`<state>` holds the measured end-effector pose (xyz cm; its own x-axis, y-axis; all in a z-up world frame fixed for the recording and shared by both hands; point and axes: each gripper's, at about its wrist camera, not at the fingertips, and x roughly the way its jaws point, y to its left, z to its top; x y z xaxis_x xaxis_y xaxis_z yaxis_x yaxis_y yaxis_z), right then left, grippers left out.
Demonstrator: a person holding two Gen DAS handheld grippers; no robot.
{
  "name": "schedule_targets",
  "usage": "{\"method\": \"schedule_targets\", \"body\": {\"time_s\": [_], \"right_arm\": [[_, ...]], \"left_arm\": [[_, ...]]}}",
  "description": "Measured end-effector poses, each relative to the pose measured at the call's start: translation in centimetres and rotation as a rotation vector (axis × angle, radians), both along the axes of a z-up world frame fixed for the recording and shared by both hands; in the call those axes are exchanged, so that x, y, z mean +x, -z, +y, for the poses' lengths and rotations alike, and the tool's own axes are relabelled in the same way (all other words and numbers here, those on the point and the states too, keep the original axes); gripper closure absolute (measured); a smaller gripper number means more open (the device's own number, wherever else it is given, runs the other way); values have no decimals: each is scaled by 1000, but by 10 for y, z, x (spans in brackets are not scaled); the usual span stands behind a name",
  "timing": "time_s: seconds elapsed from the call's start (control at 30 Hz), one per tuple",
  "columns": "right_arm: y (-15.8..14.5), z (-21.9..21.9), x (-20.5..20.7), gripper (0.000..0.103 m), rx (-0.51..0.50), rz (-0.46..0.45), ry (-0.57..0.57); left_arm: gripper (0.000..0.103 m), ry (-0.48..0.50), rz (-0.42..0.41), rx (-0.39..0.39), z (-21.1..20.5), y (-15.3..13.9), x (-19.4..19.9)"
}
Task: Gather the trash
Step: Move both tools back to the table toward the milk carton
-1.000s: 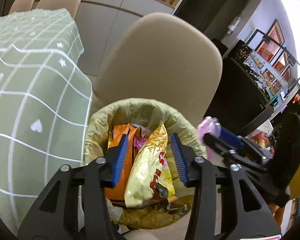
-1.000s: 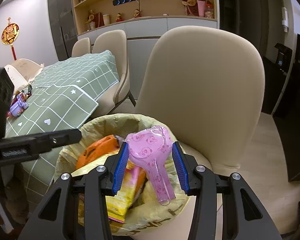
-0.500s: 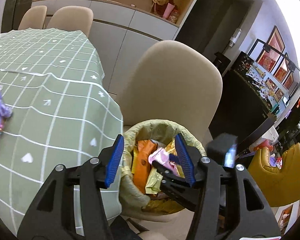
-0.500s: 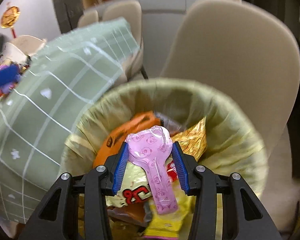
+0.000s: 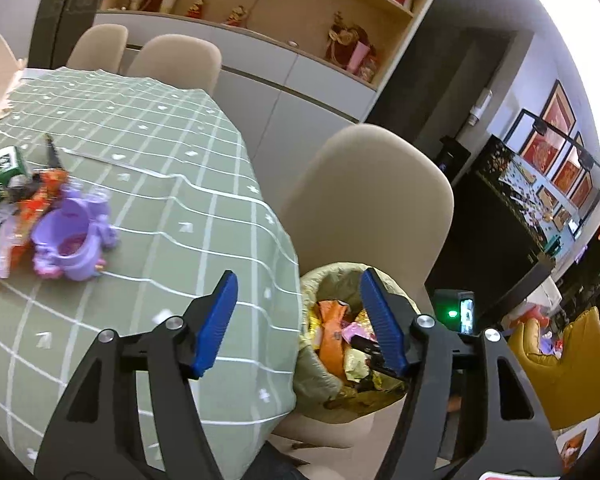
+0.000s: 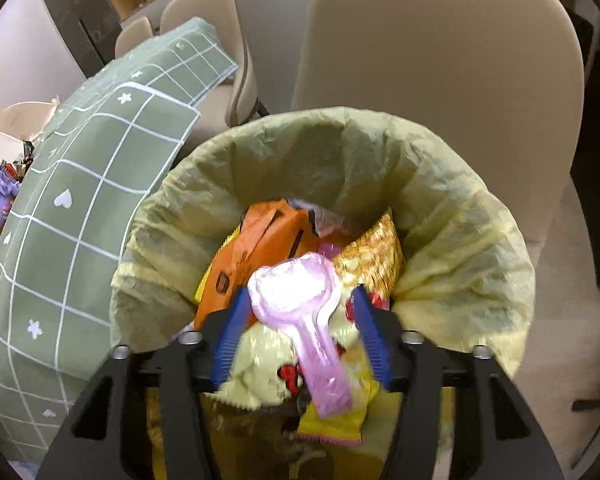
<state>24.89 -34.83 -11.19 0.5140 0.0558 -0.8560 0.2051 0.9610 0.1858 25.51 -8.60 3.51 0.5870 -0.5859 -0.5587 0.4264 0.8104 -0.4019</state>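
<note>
Over the yellow-lined round trash bin (image 6: 452,216), the right gripper (image 6: 300,322) points down with its blue fingers spread. Between them lies the pink spoon-shaped plastic wrapper (image 6: 296,300), blurred, touching neither pad, above the orange packet (image 6: 268,244) and gold foil bag (image 6: 374,252). The left gripper (image 5: 298,320) hangs open and empty over the edge of the green checked tablecloth (image 5: 172,200), where a purple plastic toy (image 5: 74,242) sits among wrappers.

Your right gripper (image 6: 302,334) hangs over the trash bin (image 6: 480,248), a wrapper (image 6: 300,312) between its jaws, above the snack bags (image 6: 272,240) inside. The bin stands before a chair (image 6: 440,60), just right of the surface (image 5: 160,200). A toy cup (image 5: 70,242) sits on that surface, left of your left gripper (image 5: 298,320).
</note>
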Motion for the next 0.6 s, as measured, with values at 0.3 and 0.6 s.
{"method": "schedule_targets", "body": {"time_s": [0.3,0.6], "right_arm": [[-64,19,-35,47,-134,-155,12],[-136,74,-47,47,-70,-384,-95]], "left_arm": [[43,-89,-15,-24,61,-11,-11],[41,-209,-70,45,131,-20,-22]]}}
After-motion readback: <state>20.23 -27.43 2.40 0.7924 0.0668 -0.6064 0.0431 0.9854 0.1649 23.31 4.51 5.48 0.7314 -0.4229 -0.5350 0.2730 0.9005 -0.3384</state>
